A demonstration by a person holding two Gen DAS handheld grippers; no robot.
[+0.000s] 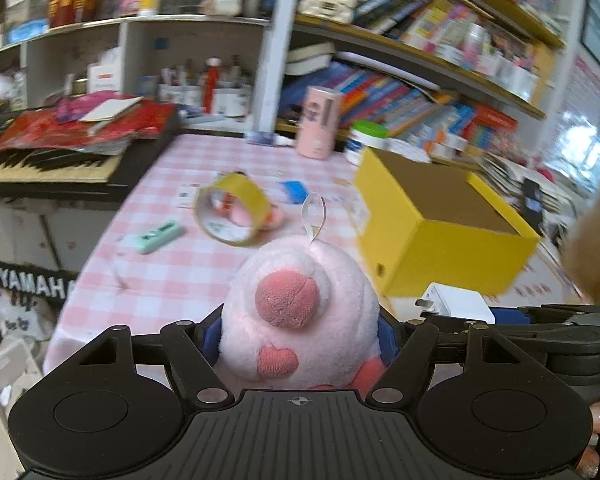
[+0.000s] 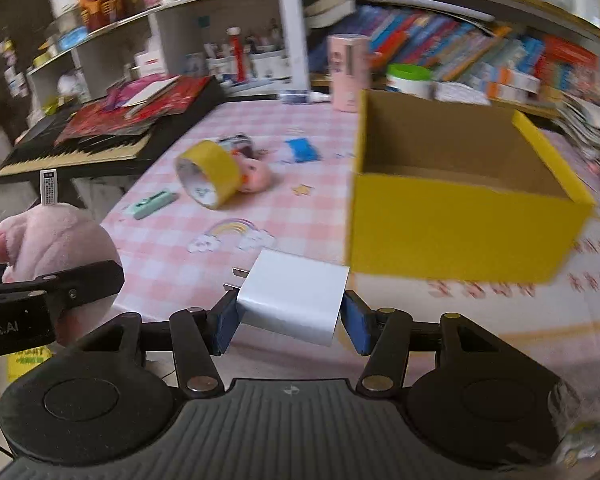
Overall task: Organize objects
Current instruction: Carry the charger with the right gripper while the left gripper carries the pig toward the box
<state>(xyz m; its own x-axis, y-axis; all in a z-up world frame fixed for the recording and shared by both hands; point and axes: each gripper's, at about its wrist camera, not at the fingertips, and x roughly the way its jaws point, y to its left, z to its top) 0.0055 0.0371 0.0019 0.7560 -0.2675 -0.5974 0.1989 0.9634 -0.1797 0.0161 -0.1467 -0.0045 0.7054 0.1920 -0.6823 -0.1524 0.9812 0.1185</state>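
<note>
My left gripper [image 1: 300, 332] is shut on a pink plush toy [image 1: 300, 312] and holds it above the near edge of the pink checked table [image 1: 172, 272]. It also shows in the right wrist view [image 2: 56, 236] at the left. My right gripper [image 2: 288, 316] is shut on a white plug charger [image 2: 292, 300], seen too in the left wrist view [image 1: 456, 300]. An open yellow cardboard box [image 2: 460, 232] stands on the table just right of and beyond both grippers; what I can see of its inside is bare.
On the table lie a yellow tape roll [image 2: 208, 172], a small pink figure [image 2: 256, 176], a green eraser-like bar [image 2: 150, 204] and a blue packet [image 2: 302, 150]. A pink can [image 2: 348, 72] stands at the back. A keyboard with red books [image 2: 100, 136] is left; bookshelves are behind.
</note>
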